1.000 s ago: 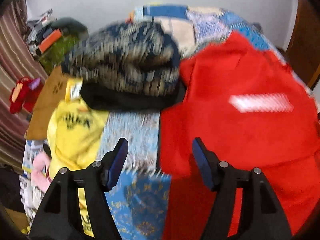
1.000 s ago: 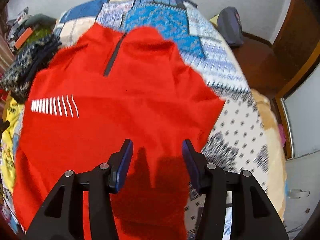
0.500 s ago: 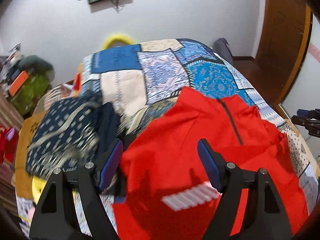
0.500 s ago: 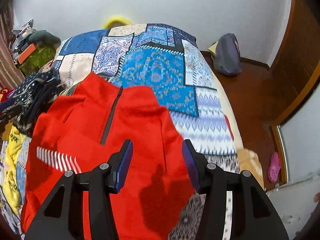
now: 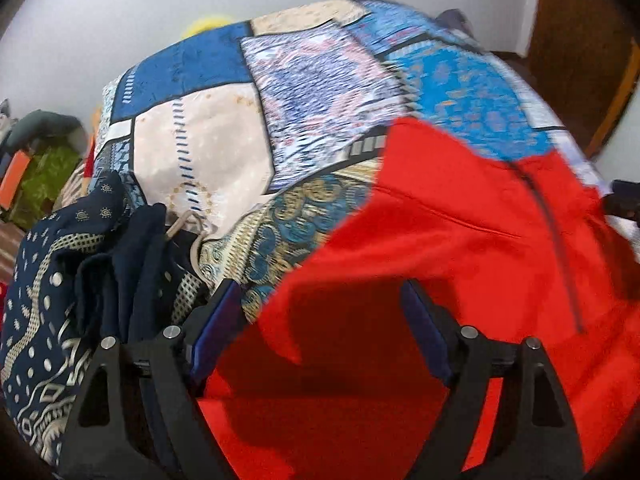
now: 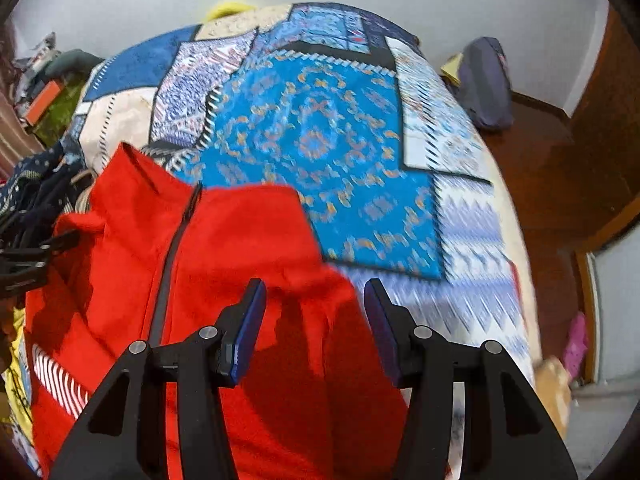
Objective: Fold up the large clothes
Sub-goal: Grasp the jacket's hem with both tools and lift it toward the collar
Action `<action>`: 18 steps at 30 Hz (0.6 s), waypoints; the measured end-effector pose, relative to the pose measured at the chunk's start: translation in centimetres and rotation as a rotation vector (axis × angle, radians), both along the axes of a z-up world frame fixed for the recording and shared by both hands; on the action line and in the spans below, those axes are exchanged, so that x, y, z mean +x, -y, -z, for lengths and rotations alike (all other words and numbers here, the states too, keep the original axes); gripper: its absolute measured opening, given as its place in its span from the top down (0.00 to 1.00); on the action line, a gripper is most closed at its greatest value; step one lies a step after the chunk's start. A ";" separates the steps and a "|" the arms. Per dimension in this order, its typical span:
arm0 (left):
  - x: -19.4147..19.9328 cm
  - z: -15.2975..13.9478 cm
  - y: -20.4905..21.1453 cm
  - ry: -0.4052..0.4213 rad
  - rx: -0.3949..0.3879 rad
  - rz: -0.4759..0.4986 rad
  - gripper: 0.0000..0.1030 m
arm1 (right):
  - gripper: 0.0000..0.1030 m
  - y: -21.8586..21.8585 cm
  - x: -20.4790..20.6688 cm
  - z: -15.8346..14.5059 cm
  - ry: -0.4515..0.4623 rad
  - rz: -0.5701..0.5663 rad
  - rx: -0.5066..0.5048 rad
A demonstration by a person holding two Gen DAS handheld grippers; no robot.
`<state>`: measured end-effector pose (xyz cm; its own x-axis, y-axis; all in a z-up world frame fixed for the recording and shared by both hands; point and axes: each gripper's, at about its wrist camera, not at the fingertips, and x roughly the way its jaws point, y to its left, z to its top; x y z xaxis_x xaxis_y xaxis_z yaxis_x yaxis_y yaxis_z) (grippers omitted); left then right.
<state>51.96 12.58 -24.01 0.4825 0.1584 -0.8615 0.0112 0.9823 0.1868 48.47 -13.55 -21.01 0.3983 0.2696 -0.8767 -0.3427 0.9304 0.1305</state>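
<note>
A red zip-neck top lies spread on the patchwork bedspread, collar toward the far wall. My left gripper hovers over the top's left shoulder edge. Its jaws are opening and nothing is between the pads. My right gripper hangs open above the right shoulder of the red top, right of the dark zip, gripping nothing. Each gripper shows at the edge of the other's view: the left gripper and the right gripper.
A heap of dark blue patterned clothes with a hanger lies left of the top. A yellow shirt peeks out at the left edge. A grey bag sits on the wooden floor right of the bed, near a wooden door.
Both grippers have travelled up the bed from the top's lower part to its shoulders. The left one left the yellow shirt and clothes heap behind, and its jaws have widened.
</note>
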 end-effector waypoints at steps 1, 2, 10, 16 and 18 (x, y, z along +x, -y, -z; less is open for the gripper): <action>0.6 0.5 -0.2 0.001 0.002 -0.012 0.21 | 0.54 -0.2 0.5 0.5 -0.012 -0.007 0.017; 1.0 0.9 -0.4 -0.002 -0.012 -0.016 0.21 | 0.54 -0.4 1.0 1.0 -0.029 -0.012 0.028; 2.1 2.8 -2.4 -0.017 -0.259 -0.039 0.21 | 0.42 -0.6 2.6 4.1 -0.147 0.010 0.141; 1.5 2.4 -2.6 -0.042 -0.398 -0.018 0.80 | 0.75 -2.4 -0.2 3.3 -0.047 -0.071 -0.002; 1.1 2.1 -2.0 -0.049 -0.375 -0.025 0.96 | 0.94 -2.4 -0.8 2.8 -0.076 -0.093 0.038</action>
